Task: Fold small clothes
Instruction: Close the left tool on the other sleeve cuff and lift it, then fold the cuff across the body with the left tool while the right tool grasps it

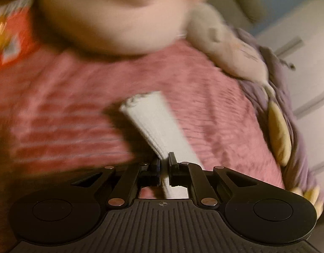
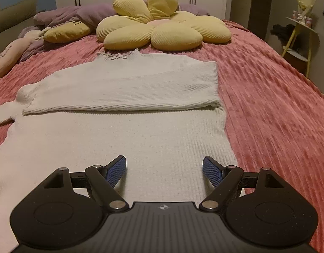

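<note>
Pink ribbed bedspread point(image 2: 267, 105), white sweater point(image 2: 124, 130) half-folded: my left gripper point(image 1: 164, 166) clamps its sleeve point(image 1: 153, 122), best carried flat across; right gripper point(image 2: 164, 168) released, hovering.

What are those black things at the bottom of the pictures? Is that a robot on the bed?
No robot here. A person holds a grabbing tool in each hand, and each tool has a small camera looking out along its tongs. The black shapes are the tools themselves.

One picture comes from the left tongs. They are shut on a white sleeve, which stretches out over the pink blanket. That picture is blurry.

The other picture comes from the right tongs. They are open and hold nothing, just above a white sweater spread on the bed, with one sleeve already folded across it. Behind it lies a yellow flower pillow.

The job is folding the sweater.
</note>
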Demonstrator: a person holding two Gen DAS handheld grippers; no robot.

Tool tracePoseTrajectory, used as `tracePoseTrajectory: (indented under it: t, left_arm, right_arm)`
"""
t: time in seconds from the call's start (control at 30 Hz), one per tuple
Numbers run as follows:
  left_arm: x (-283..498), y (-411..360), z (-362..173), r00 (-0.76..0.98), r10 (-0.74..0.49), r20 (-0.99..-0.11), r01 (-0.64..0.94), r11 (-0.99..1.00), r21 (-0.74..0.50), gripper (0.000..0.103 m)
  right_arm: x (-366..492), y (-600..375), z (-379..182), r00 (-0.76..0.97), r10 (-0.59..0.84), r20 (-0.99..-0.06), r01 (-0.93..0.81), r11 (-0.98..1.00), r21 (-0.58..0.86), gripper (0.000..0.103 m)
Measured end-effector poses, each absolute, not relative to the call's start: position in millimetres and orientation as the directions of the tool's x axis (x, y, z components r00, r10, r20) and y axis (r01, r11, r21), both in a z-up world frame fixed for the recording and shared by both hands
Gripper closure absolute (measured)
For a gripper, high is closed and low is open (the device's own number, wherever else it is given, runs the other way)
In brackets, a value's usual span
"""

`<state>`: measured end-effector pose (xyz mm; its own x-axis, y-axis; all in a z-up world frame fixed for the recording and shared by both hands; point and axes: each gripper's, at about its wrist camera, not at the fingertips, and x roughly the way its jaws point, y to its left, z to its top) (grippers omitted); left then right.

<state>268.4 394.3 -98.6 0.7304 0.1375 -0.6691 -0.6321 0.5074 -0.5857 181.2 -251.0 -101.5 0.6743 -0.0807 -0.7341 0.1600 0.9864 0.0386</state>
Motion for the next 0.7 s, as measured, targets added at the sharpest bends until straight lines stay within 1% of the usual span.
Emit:
tracePoseTrajectory:
  t: [0.07,0.13,0.2,0.3,0.37,0.43,0.5,0.57,0.6,0.63,0.7]
  left_arm:
    - [275,370,-76,0.761,0.132,-0.635,-0.569,0.605,-0.557,0.095]
    - [283,337,-52,0.799,0.083,-0.595,-0.474,0.696,-0.540,0.095]
    - [292,293,-27,0.834,0.006,-0.551,-0.350,0.779,-0.521,0.095]
    - [304,210,-1,0.850,-0.164,-0.501,-0.125,0.860,-0.495,0.095]
    - [310,152,6,0.831,-0.257,-0.494,0.005,0.890,-0.456,0.094]
    - [316,94,1,0.790,-0.325,-0.520,0.101,0.905,-0.412,0.094]
    - [317,49,-10,0.756,-0.348,-0.555,0.156,0.919,-0.363,0.093]
    - [315,11,-27,0.720,-0.357,-0.595,0.213,0.930,-0.300,0.072]
    - [312,-3,-35,0.698,-0.354,-0.623,0.237,0.935,-0.265,0.057]
    - [307,-12,-43,0.685,-0.350,-0.639,0.251,0.937,-0.243,0.055]
    - [297,-14,-53,0.659,-0.364,-0.658,0.268,0.931,-0.246,0.053]
  right_arm:
    - [180,-254,-101,0.678,-0.079,-0.731,0.167,0.985,0.049,0.023]
    - [179,-256,-100,0.684,-0.078,-0.725,0.172,0.984,0.056,0.023]
    - [177,-257,-99,0.694,-0.074,-0.717,0.171,0.983,0.064,0.023]
    - [175,-261,-98,0.701,-0.068,-0.710,0.175,0.981,0.079,0.023]
    - [172,-264,-97,0.704,-0.067,-0.707,0.183,0.979,0.090,0.023]
    - [169,-268,-96,0.708,-0.066,-0.703,0.189,0.977,0.099,0.023]
    - [167,-273,-94,0.712,-0.069,-0.698,0.193,0.976,0.100,0.023]
    - [164,-277,-93,0.715,-0.077,-0.695,0.195,0.977,0.092,0.023]
    - [163,-279,-93,0.715,-0.081,-0.694,0.193,0.978,0.085,0.023]
    - [162,-280,-92,0.715,-0.081,-0.694,0.189,0.979,0.081,0.023]
    - [162,-283,-91,0.716,-0.076,-0.694,0.180,0.981,0.079,0.023]
